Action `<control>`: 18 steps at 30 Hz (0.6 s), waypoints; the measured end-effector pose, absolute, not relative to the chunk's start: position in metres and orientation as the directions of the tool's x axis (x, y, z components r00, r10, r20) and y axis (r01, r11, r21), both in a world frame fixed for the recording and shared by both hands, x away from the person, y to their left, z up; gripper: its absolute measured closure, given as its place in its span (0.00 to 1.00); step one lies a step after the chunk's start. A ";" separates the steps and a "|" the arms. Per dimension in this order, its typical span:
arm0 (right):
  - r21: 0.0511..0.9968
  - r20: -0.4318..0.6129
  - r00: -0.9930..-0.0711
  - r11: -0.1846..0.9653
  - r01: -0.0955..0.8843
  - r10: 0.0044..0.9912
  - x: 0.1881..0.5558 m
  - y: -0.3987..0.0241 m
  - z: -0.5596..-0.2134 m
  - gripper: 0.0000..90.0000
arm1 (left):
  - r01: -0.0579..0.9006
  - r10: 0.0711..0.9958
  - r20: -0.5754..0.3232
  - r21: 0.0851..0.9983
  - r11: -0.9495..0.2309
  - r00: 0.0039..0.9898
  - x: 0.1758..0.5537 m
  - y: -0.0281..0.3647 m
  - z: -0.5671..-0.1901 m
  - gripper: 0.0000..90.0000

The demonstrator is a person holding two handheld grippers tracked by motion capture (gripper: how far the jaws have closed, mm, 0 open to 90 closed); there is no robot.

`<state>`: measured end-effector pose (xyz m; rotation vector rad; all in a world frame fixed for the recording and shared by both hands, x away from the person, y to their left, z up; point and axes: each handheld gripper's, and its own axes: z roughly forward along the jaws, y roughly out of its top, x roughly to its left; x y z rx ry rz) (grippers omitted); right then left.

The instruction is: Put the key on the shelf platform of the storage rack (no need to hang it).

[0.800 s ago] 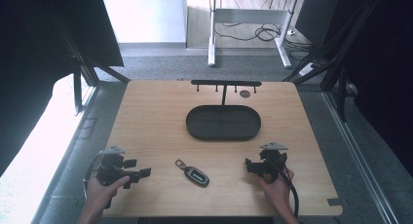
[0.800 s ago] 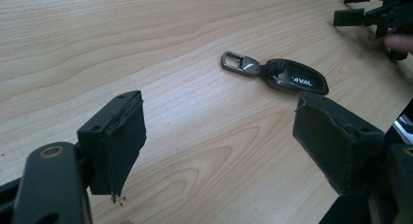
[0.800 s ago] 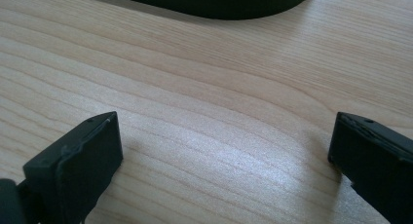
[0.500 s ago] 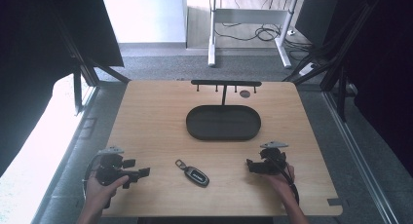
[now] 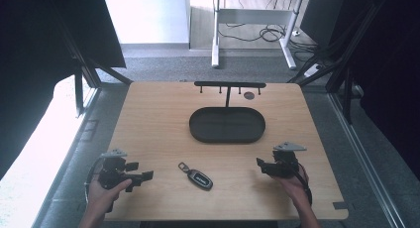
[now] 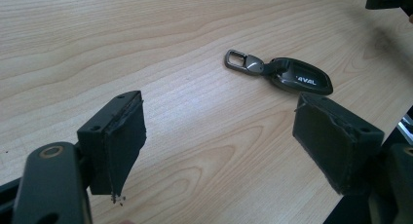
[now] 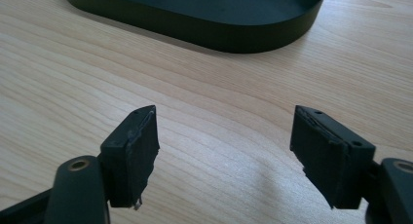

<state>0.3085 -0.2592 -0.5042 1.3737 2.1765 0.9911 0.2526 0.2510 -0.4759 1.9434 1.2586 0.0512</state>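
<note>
A dark car key fob (image 5: 198, 177) with a metal clip lies on the wooden table (image 5: 158, 119), near the front edge and between my two grippers. My left gripper (image 5: 140, 171) sits to its left, held in a hand, with the jaws pointing right at it. In the left gripper view the left gripper (image 6: 219, 117) is open, and the fob (image 6: 297, 77) lies a short way beyond the right jaw. My right gripper (image 5: 261, 166) is to the right of the fob and points left. In its own view the right gripper (image 7: 225, 121) stands open over bare wood with nothing between the jaws.
A black oval tray (image 5: 227, 125) sits in the middle of the table, and its near wall (image 7: 204, 19) is just ahead of the right gripper. Behind the tray stands a black hook rack (image 5: 229, 84), with a small dark disc (image 5: 249, 95) beside it. Floor surrounds the table.
</note>
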 end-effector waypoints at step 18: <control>0.678 0.045 -0.556 0.384 0.627 0.830 0.314 -0.225 -0.463 0.37 | 0.749 0.774 -0.369 0.634 -0.195 0.514 0.252 0.246 -0.477 0.22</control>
